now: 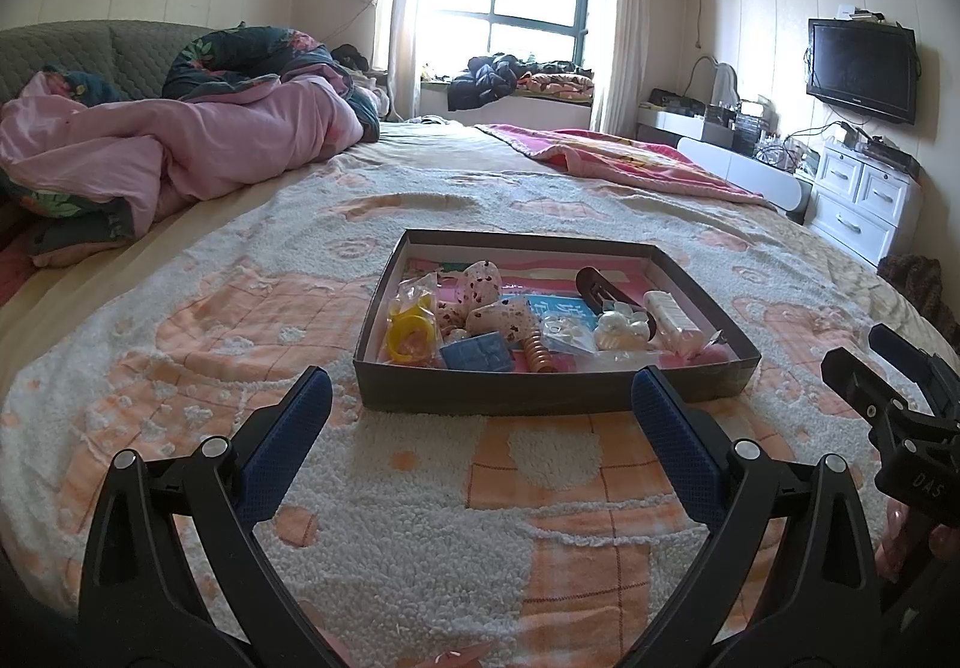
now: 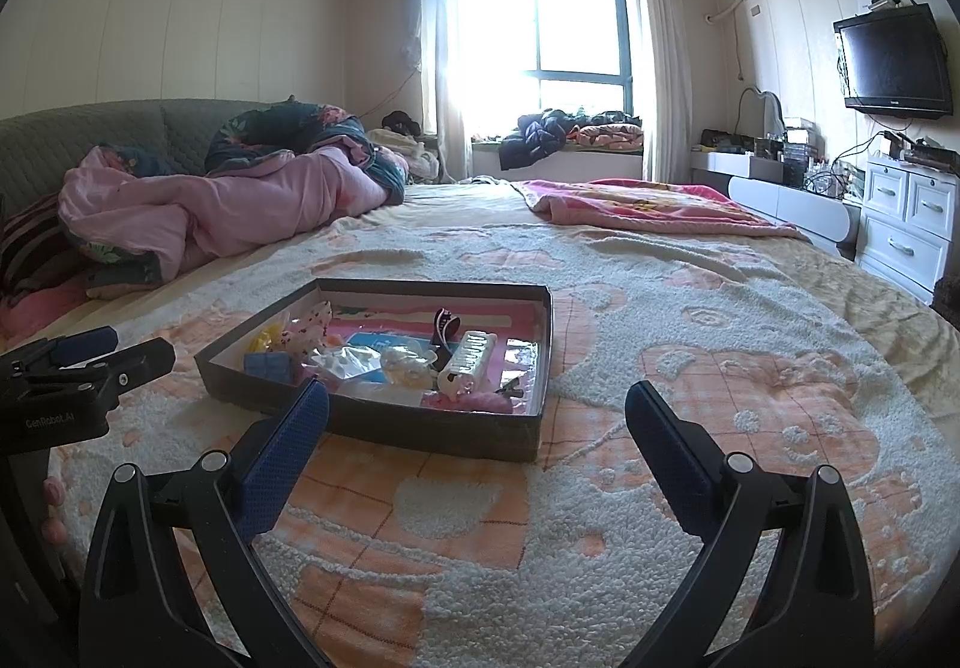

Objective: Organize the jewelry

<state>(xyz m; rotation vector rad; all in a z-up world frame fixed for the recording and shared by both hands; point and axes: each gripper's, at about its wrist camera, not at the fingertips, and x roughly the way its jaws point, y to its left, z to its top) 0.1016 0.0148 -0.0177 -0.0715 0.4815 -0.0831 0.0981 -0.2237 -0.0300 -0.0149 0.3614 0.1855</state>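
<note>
A shallow dark cardboard tray (image 1: 540, 395) lies on the bed and holds several hair clips and trinkets: a yellow ring (image 1: 408, 338), a blue block (image 1: 477, 353), a white shell clip (image 1: 621, 329) and a dark brown clip (image 1: 600, 287). My left gripper (image 1: 480, 398) is open and empty, just in front of the tray's near wall. In the right wrist view the tray (image 2: 420, 428) lies ahead to the left. My right gripper (image 2: 477, 407) is open and empty, near the tray's front right corner. Each gripper shows at the edge of the other's view.
The tray rests on a fluffy peach and white blanket (image 1: 420, 518). A crumpled pink duvet (image 1: 180, 146) lies at the far left, a pink blanket (image 1: 630, 158) at the far right. White drawers (image 2: 906, 224) and a wall TV (image 2: 894, 62) stand beyond the bed's right edge.
</note>
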